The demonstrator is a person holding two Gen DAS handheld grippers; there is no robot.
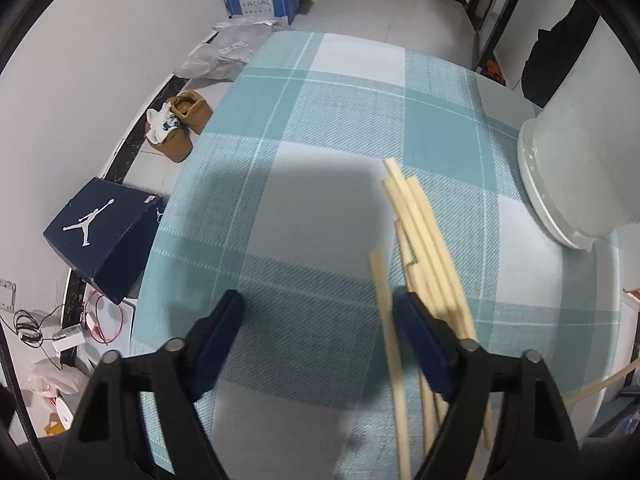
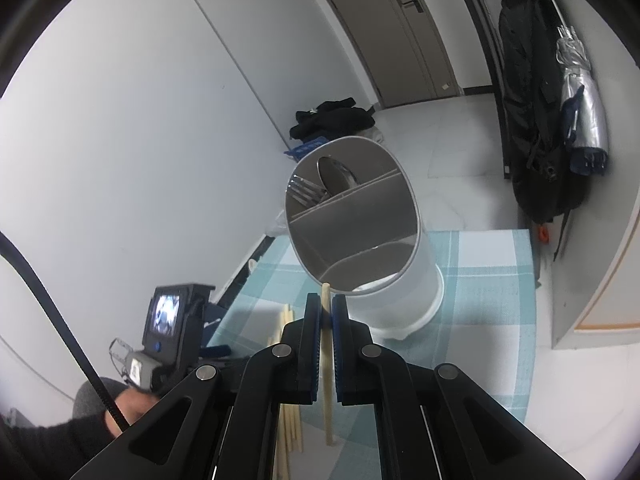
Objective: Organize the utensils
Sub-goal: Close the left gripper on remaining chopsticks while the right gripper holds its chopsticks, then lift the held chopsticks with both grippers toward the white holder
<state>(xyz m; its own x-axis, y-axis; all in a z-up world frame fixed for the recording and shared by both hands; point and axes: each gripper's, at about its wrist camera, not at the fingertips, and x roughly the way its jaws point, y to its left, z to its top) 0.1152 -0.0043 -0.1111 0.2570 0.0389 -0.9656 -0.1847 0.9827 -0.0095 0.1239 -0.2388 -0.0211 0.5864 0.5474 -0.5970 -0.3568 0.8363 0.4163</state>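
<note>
The left wrist camera looks steeply down, close over the table (image 1: 320, 128), with wooden sticks (image 1: 424, 232) toward 4 o'clock. The right wrist camera faces forward and gently downward, close to a white holder (image 2: 384, 280) at 12 o'clock. Both views share the table, holder and sticks.

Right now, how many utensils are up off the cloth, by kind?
spoon, in holder: 1
fork, in holder: 1
chopstick, in right gripper: 1
Total: 3
The pile on the cloth overlaps too much to count.
</note>
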